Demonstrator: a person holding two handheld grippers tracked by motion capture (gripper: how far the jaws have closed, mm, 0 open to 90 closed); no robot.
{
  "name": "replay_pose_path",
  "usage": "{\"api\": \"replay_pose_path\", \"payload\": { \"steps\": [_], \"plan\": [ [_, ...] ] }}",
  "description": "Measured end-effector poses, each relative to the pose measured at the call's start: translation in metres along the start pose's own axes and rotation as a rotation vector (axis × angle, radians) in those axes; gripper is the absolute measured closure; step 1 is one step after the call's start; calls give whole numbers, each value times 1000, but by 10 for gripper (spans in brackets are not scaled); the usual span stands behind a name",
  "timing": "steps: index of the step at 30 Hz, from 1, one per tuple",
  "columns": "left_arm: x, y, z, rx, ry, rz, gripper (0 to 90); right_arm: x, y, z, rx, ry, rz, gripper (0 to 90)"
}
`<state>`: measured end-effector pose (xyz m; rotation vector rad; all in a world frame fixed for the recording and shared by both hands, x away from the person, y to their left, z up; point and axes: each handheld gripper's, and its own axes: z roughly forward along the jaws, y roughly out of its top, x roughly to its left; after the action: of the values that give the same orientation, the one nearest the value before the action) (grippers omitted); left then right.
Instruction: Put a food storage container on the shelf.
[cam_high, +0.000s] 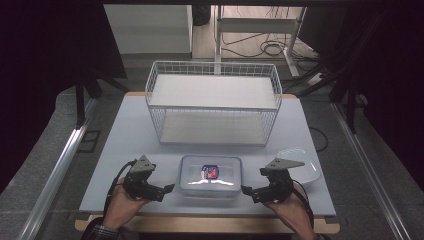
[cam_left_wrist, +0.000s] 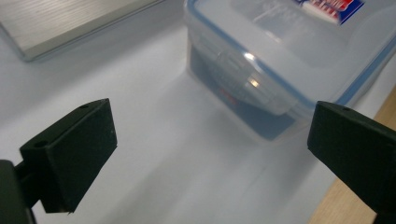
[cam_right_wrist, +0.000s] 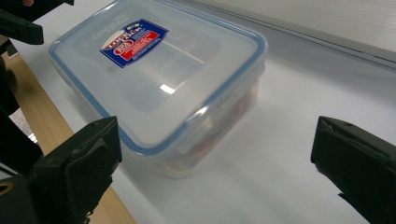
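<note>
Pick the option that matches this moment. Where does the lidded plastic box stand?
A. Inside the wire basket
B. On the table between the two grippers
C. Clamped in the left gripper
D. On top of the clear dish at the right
B: the plastic box rests on the table, with the left gripper and the right gripper open on either side, neither touching it.

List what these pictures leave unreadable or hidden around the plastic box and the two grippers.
- Contents of the plastic box: blurred by its cloudy walls in both gripper views; a dark and reddish shape, no more.
- Label print: too small and soft to read.
- Clear tray: partly covered by the right gripper in the high view.
- Left gripper: its right-hand jaw is cut off by the picture's edge in the left gripper view.
</note>
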<state>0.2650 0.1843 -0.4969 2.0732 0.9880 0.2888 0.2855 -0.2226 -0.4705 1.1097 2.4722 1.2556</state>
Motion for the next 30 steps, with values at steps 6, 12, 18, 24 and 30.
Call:
{"api": "replay_pose_path", "payload": {
  "steps": [6,12,18,24,30],
  "plan": [
    [1,9,8,24,-27,7,13,3,12,9,25,21,-25,56],
    [4,29,20,52,-44,35,18,2,23,19,36,38,-32,63],
    [9,35,40,60,-132,-18,0,-5,25,41,90,74,-3,56],
    [17,30,46,57,-224,-84,0,-12,20,52,114,150,67,34],
    [16,27,65,95,-418,-155,0,-16,18,63,136,222,142,21]
  ]
}}
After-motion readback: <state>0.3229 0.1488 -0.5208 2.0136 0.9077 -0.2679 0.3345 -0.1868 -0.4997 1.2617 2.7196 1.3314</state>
